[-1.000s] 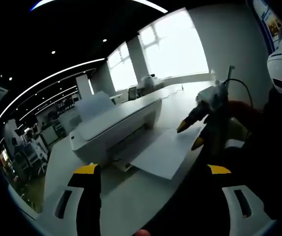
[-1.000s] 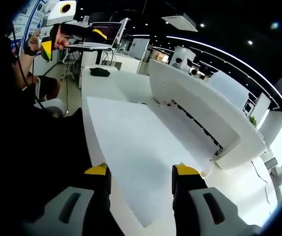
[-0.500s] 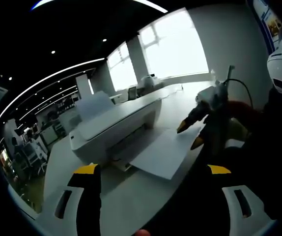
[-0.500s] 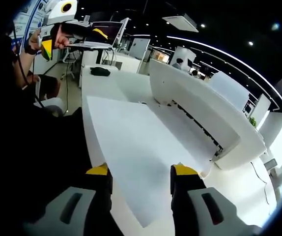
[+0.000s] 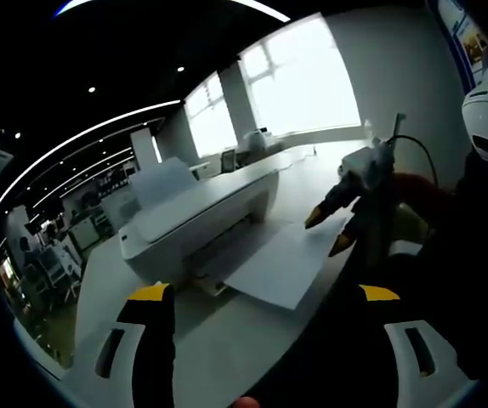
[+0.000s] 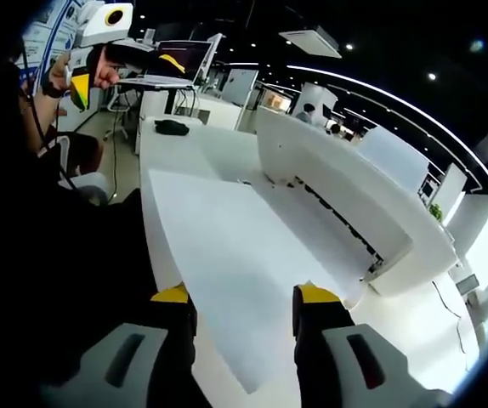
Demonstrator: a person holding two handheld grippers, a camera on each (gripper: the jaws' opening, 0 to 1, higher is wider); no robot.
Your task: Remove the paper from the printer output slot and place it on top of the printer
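A white printer [image 5: 197,217] stands on a white table [image 5: 227,357], and a sheet of paper [image 5: 282,263] sticks out of its front slot. My left gripper [image 5: 265,293] hangs back from the table, open wide with nothing between its tips. My right gripper [image 5: 329,231] comes in from the right, its yellow tips above and below the sheet's outer edge with a gap. In the right gripper view the paper [image 6: 227,242] runs from the printer [image 6: 346,200] down between my right gripper [image 6: 244,295] tips, which are apart. The left gripper [image 6: 99,64] shows at top left, held by a hand.
A small black object [image 6: 172,126] lies at the far end of the table [image 6: 397,340]. Behind it stands a desk with a screen [image 6: 184,55]. A dark sleeve [image 6: 65,246] fills the left side. Bright windows [image 5: 308,85] lie beyond the printer, with more desks further back.
The right gripper's jaws have drawn slightly closer together around the paper's edge. The left gripper, paper and printer stay as they were.
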